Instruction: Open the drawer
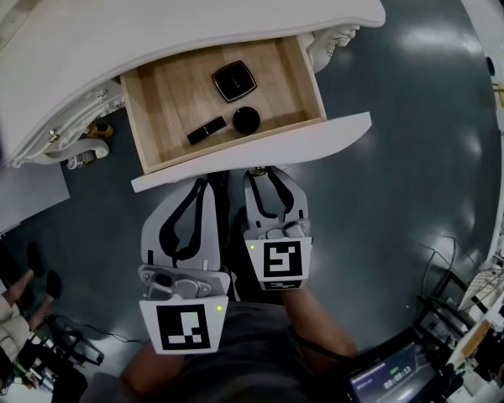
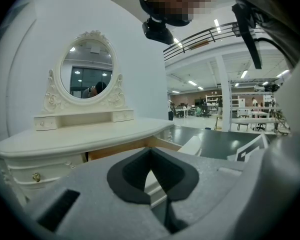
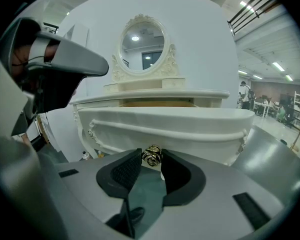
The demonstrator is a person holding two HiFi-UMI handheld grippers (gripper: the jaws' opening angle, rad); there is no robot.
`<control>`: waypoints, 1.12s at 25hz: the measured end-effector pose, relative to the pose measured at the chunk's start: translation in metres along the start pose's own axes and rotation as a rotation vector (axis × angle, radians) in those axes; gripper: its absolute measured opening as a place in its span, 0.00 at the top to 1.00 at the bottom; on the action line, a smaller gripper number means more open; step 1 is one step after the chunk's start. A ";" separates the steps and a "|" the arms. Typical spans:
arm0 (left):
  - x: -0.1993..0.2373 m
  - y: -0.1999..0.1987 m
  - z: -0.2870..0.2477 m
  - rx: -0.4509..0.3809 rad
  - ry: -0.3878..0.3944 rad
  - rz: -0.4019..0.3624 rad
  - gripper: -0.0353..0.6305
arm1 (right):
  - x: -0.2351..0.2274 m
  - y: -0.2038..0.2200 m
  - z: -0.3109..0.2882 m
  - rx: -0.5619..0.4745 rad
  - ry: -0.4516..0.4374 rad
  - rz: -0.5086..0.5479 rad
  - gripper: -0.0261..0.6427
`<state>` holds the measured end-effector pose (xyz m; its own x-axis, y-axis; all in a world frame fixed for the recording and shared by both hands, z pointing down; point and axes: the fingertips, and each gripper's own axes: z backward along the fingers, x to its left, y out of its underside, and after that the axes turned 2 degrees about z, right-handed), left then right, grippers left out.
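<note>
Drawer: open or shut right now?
Open. In the head view the drawer stands pulled out from under the tabletop, its wooden bottom exposed.

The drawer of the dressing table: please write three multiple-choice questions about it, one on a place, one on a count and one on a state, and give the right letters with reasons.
1. Where does the black lipstick tube lie?
A. on the table top
B. in the open drawer
C. on the floor

2. How many black things lie in the drawer?
A. one
B. three
C. five

3. How do the jaws of the right gripper stand?
A. closed on the brass knob of the drawer front
B. wide apart in free air
C. on the mirror frame

Answers:
1 B, the tube rests on the wooden bottom of the drawer.
2 B, the tube, a square compact and a round jar lie there.
3 A, the knob sits pinched between both pads.
</note>
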<state>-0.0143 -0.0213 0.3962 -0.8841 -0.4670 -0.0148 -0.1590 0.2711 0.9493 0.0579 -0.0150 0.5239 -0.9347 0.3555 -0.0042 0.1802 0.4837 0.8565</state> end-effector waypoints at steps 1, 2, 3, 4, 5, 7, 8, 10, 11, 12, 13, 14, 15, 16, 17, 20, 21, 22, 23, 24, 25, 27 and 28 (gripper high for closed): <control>-0.001 0.000 0.000 0.002 0.002 -0.002 0.92 | 0.000 0.000 0.000 0.001 -0.002 0.000 0.77; -0.002 -0.001 -0.001 0.004 0.003 -0.004 0.92 | 0.000 -0.001 0.000 0.001 -0.004 0.001 0.77; -0.002 -0.002 -0.002 0.006 0.005 -0.006 0.92 | -0.001 -0.001 0.000 0.002 -0.005 0.001 0.77; -0.003 -0.003 -0.002 0.006 0.006 -0.006 0.92 | -0.001 -0.002 0.001 0.002 -0.007 0.000 0.77; -0.004 -0.004 -0.002 0.005 0.006 -0.006 0.92 | -0.001 -0.002 0.001 0.003 -0.008 -0.001 0.77; -0.004 -0.006 -0.003 0.002 0.005 -0.005 0.92 | -0.001 -0.002 0.001 0.004 -0.010 0.002 0.77; -0.004 -0.006 -0.004 0.001 0.005 -0.004 0.92 | -0.001 -0.002 0.001 0.006 -0.010 0.008 0.77; -0.005 -0.007 -0.005 0.002 0.006 -0.006 0.92 | -0.002 -0.003 0.001 0.010 -0.011 0.021 0.77; -0.005 -0.007 -0.005 0.003 0.006 -0.007 0.92 | -0.002 -0.003 0.002 0.009 -0.012 0.019 0.77; -0.006 -0.007 -0.006 0.003 0.006 -0.007 0.92 | -0.001 -0.002 0.002 0.008 -0.013 0.014 0.77; -0.006 -0.007 -0.006 0.003 0.006 -0.008 0.92 | -0.001 -0.002 0.002 0.006 -0.014 0.009 0.77; -0.007 -0.007 -0.007 0.003 0.007 -0.008 0.92 | -0.001 -0.001 0.001 0.005 -0.015 0.006 0.77; -0.007 -0.006 -0.008 0.003 0.009 -0.008 0.92 | -0.001 -0.001 0.001 0.005 -0.016 0.006 0.77; -0.008 -0.006 -0.009 0.003 0.011 -0.009 0.92 | -0.001 -0.001 0.001 0.006 -0.016 0.009 0.77; -0.009 -0.006 -0.009 0.005 0.014 -0.011 0.92 | -0.001 -0.001 0.001 0.007 -0.016 0.011 0.77; -0.011 -0.006 -0.010 0.011 0.022 -0.016 0.92 | 0.000 -0.001 0.002 0.004 -0.017 0.007 0.77; -0.013 -0.007 -0.010 0.009 0.023 -0.015 0.92 | 0.000 0.000 0.003 0.004 -0.019 0.004 0.77; -0.014 -0.008 -0.010 0.006 0.025 -0.014 0.92 | 0.000 0.001 0.004 0.005 -0.021 0.002 0.77; -0.015 -0.009 -0.010 0.003 0.027 -0.013 0.92 | 0.000 0.002 0.004 0.007 -0.022 0.004 0.77; -0.016 -0.009 -0.010 0.001 0.029 -0.014 0.92 | 0.000 0.002 0.004 0.008 -0.023 0.007 0.77; -0.015 -0.009 -0.011 0.000 0.030 -0.014 0.92 | 0.000 0.003 0.004 0.010 -0.025 0.011 0.77; -0.014 -0.008 -0.012 0.005 0.033 -0.017 0.92 | 0.000 0.002 0.002 0.009 -0.022 0.007 0.77; -0.013 -0.007 -0.012 0.008 0.034 -0.017 0.92 | -0.001 0.002 0.001 0.009 -0.019 0.002 0.77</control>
<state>0.0035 -0.0271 0.3934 -0.8660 -0.4997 -0.0206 -0.1779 0.2692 0.9465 0.0592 -0.0133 0.5245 -0.9284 0.3713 -0.0124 0.1848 0.4905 0.8516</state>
